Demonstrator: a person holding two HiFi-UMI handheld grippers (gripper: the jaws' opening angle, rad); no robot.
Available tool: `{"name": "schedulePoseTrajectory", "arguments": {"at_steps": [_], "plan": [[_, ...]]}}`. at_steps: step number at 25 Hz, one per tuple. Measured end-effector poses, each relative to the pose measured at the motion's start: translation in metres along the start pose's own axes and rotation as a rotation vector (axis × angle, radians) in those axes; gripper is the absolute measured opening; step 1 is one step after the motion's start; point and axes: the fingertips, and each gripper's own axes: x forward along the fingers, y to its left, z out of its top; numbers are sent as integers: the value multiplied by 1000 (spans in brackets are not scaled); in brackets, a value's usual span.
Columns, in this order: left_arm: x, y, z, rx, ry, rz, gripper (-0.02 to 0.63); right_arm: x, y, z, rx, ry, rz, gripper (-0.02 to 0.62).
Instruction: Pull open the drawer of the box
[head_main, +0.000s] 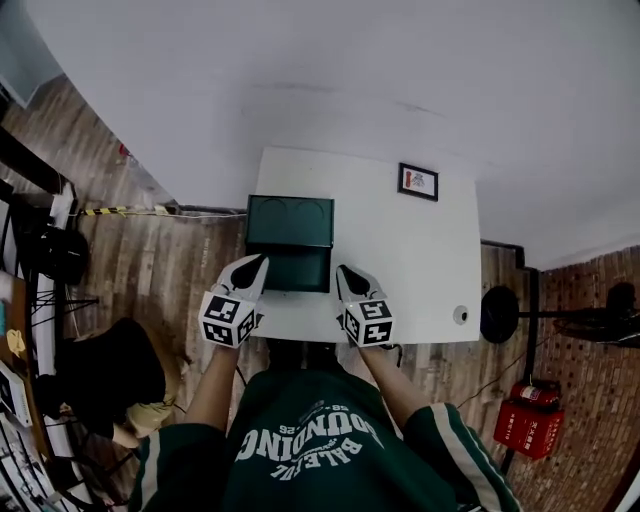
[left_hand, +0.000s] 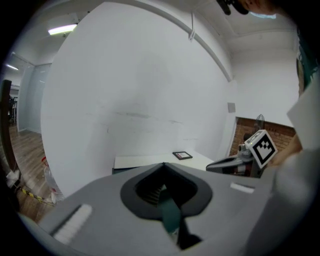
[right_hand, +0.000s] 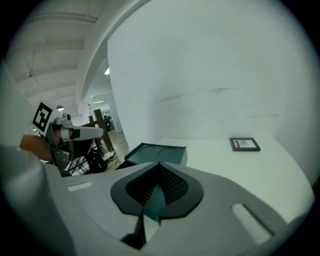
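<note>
Green box (head_main: 290, 222) sits at the table (head_main: 420, 280) edge at 9 o'clock; open tabletop at 3 o'clock. Jaws pressed together on left hand-held gripper (head_main: 257, 261) and right hand-held gripper (head_main: 345, 270).

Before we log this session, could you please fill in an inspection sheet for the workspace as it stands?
Surface: white table, mostly bare.
Job's things: green box at the table's near left; whether its drawer is out cannot be told.
Clutter: small framed picture near the far edge; small round object at the near right corner.
Grippers: left tongs and right tongs both shut and empty, held at the box's near side.
Cables: nothing seen on the table; a yellow-black striped strip lies on the floor at left.
Surroundings: white wall, wooden floor, red case on the floor at right.
</note>
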Motion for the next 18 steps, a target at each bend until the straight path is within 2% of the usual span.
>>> {"name": "schedulePoseTrajectory", "arguments": {"at_steps": [4,10,18], "plan": [[12,-5,27,42,-35,-14,54,-11,-13,45,-60,-105,5,2],[17,-12,57,82,-82,-11,54,-29,-10,89,-130,-218,31,2],[17,-11,70,78,-111,12,53,-38,-9,111,-145,-288,49,2]]}}
